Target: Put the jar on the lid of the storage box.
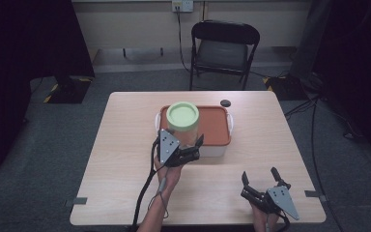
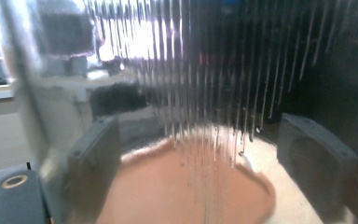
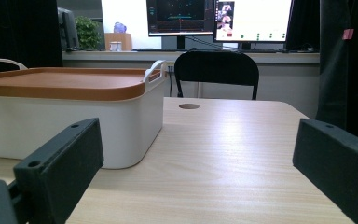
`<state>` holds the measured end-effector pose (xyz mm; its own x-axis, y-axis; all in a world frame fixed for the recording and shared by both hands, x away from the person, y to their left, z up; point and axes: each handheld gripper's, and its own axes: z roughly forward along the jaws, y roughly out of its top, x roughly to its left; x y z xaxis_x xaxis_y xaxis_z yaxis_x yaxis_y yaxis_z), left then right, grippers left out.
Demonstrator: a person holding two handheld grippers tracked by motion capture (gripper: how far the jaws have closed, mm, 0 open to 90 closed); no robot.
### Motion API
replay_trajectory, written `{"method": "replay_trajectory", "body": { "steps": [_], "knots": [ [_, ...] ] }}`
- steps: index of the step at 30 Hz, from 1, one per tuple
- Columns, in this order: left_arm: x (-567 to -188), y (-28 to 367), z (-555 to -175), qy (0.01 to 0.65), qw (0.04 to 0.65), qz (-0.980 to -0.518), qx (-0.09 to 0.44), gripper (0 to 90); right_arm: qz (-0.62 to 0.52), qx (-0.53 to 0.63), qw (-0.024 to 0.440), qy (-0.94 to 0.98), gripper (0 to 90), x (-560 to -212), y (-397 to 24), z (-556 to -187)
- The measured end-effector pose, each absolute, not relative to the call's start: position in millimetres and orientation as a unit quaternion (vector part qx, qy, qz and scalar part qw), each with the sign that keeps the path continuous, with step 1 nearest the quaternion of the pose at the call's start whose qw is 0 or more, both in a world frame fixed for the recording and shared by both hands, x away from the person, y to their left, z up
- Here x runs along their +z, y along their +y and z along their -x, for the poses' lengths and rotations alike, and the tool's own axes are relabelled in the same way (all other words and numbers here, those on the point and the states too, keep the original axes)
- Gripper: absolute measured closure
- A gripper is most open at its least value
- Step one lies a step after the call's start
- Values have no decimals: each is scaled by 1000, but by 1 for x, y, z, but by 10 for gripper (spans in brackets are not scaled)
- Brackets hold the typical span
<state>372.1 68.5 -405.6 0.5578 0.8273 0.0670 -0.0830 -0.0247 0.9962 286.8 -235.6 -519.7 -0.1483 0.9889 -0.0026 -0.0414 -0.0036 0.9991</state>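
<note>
Jar (image 1: pixel 183 123) upright, green lid up, between left gripper (image 1: pixel 186 147) jaws

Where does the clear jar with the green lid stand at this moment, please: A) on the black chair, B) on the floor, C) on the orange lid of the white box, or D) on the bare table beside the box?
C: in the high view the jar stands on the box's orange lid, and the left gripper has its jaws on either side of the ribbed glass.

L claw (image 1: pixel 182 143) round green-lid jar (image 1: pixel 183 123) on orange-lid box (image 1: pixel 214 126); R claw (image 1: pixel 261 180) open.
</note>
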Motion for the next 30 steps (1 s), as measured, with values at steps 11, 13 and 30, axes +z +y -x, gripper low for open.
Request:
{"method": "replay_trajectory", "body": {
  "steps": [11,13,30],
  "knots": [
    [-402,74,-382,303,632,-615,363,114,-450,547,471,526,8,-520,-236,-287],
    [-402,76,-384,303,630,-616,364,114,-450,547,471,526,8,-520,-236,-287],
    [-382,83,-400,311,631,-604,374,114,-450,547,471,526,10,-520,-236,-287]
  ]
}}
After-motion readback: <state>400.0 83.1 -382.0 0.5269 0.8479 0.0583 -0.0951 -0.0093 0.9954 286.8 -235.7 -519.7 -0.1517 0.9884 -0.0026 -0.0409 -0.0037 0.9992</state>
